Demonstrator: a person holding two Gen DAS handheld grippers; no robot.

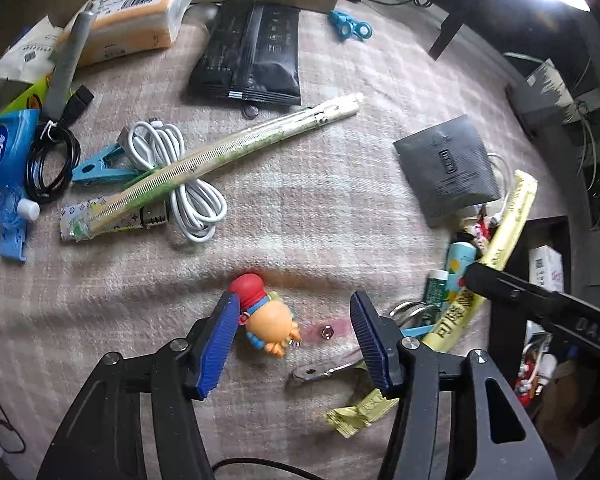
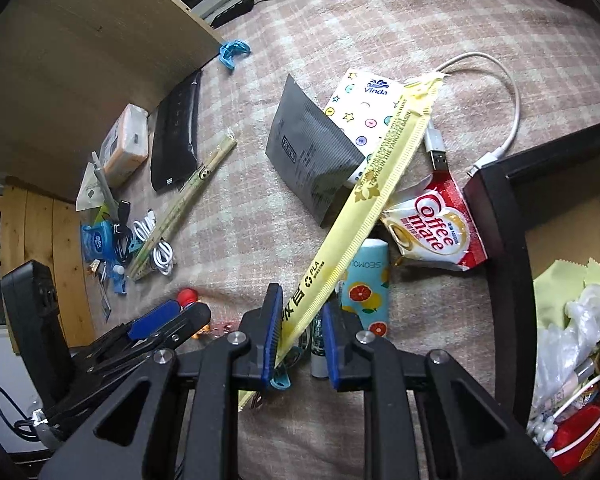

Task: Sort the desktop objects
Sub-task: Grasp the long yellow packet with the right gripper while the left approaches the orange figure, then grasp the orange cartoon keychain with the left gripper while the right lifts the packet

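Note:
An orange toy figure with a red cap [image 1: 266, 318] lies on the checked cloth [image 1: 320, 208]. My left gripper [image 1: 294, 304] stands open around it, the left pad right beside the toy and the right pad well clear. In the right wrist view the toy's red cap [image 2: 187, 297] shows past the left gripper [image 2: 176, 314]. A long yellow packet [image 2: 380, 176] slants up from the pile of sachets. My right gripper [image 2: 300, 306] is shut on its lower end. The left wrist view shows the same yellow packet [image 1: 500, 240] under the right gripper's black tip [image 1: 478, 274].
A white cable [image 1: 180, 184], a long green-white packet [image 1: 220, 160], a black pouch [image 1: 248, 52] and a grey sachet [image 1: 448, 168] lie on the cloth. A Coffee mate sachet [image 2: 432, 232] and a citrus-print tube [image 2: 368, 292] sit beside a dark bin [image 2: 496, 220]. A metal clip [image 1: 324, 368] lies nearby.

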